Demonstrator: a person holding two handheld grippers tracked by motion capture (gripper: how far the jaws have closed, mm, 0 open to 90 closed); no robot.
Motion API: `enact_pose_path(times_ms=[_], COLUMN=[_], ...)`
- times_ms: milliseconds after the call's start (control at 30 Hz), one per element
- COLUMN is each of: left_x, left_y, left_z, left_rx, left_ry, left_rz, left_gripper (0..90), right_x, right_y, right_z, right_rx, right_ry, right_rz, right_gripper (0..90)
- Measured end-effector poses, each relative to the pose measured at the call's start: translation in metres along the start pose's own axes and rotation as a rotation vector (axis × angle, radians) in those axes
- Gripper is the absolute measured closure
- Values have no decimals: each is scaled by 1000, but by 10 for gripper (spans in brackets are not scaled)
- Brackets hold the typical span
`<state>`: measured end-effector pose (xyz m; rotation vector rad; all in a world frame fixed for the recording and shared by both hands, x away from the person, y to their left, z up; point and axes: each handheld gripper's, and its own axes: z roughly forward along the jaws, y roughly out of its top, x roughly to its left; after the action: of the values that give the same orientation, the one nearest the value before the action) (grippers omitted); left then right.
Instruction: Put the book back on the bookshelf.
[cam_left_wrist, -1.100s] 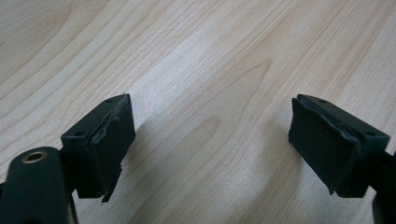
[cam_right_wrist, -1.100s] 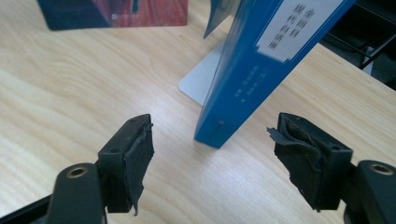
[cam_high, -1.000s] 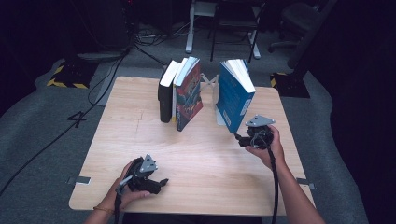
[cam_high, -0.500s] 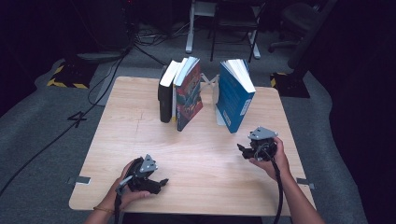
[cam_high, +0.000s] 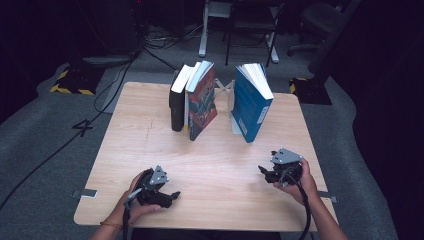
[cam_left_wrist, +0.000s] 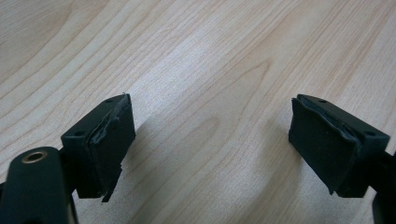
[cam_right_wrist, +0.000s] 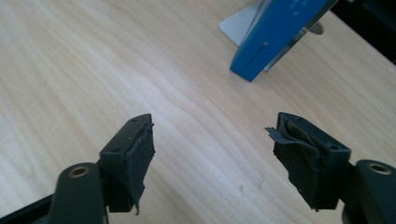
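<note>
I've got the right gripper (cam_high: 267, 172) near the blue book (cam_high: 251, 102), fingers released, nothing between them; the left gripper (cam_high: 170, 196) is farther from that book, fingers also released. The book stands on the bench (cam_high: 220, 165), long axis upright, tilting, spine towards me. A clumsy nudge could topple it flat.
</note>
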<state>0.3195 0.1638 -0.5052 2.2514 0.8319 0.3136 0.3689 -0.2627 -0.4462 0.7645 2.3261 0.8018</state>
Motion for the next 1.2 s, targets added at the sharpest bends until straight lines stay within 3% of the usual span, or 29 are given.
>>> enact_pose_path(times_ms=[400,900,1100,1200], left_x=[0,0,0,0], left_y=[0,1,1,1], left_z=[0,0,0,1], left_rx=[0,3,3,3], left_ry=[-1,0,1,1], left_rz=[-1,1,0,0], left_gripper=[147,147,147,147], right_x=[8,21,19,17], right_y=[-23,-65,-82,-92], right_z=[-10,-16,-24,-27], right_rx=[25,71,34,5], right_ry=[12,14,37,61], right_rz=[-39,-12,57,127], right_gripper=[288,280,269,268])
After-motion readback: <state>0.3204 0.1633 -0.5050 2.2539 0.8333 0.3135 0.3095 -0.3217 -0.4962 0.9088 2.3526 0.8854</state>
